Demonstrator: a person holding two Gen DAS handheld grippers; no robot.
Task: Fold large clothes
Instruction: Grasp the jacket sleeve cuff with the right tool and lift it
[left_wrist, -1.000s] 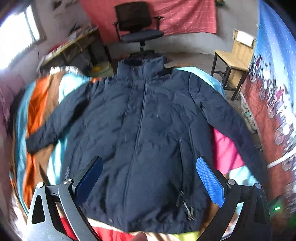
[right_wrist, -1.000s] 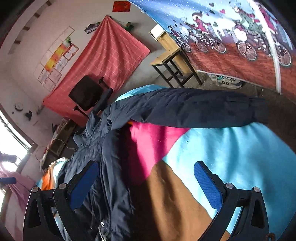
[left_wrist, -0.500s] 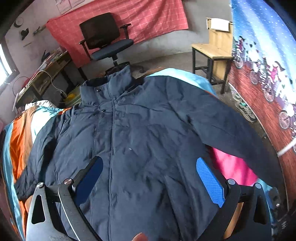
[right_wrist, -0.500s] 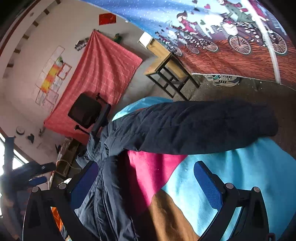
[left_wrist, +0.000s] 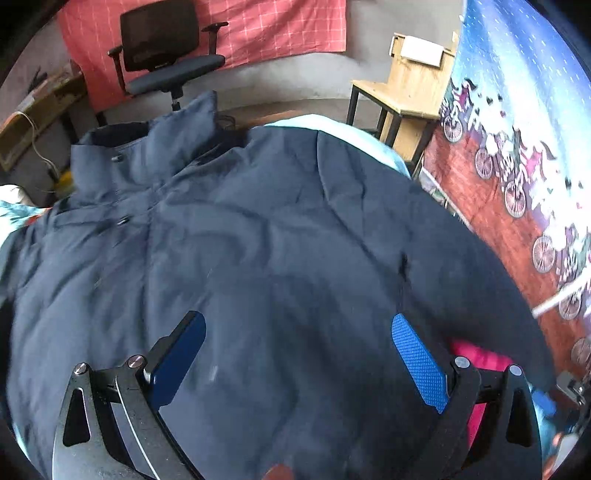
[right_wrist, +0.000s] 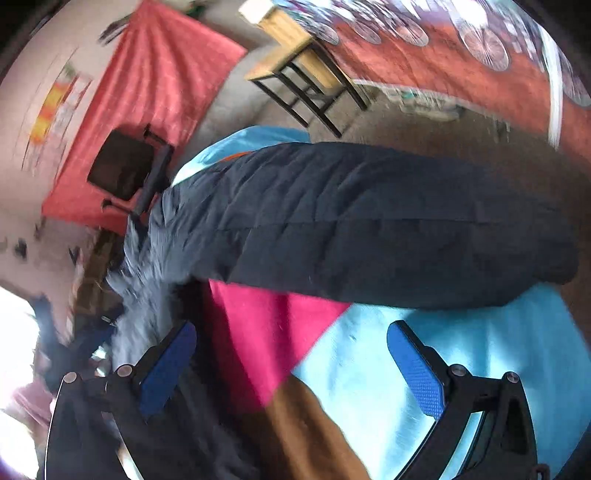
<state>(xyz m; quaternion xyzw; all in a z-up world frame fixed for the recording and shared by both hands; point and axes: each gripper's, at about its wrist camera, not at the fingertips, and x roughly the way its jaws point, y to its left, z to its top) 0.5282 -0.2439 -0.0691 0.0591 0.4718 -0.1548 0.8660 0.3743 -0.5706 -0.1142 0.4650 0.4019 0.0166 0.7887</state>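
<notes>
left gripper (left_wrist: 297, 352) spread wide, nothing between its blue pads, hovering over the chest of the navy jacket (left_wrist: 258, 258), which lies flat on a colourful blanket (right_wrist: 424, 350). right gripper (right_wrist: 291, 360) gaping too, above the blanket just beside the outstretched sleeve (right_wrist: 388, 221).

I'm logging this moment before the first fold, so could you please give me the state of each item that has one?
Jacket: spread flat, front up, closed, unfolded.
Sleeve: stretched out sideways across the blanket, not folded in.
Left gripper: open, over the jacket front, holding nothing.
Right gripper: open, over the blanket, holding nothing.
</notes>
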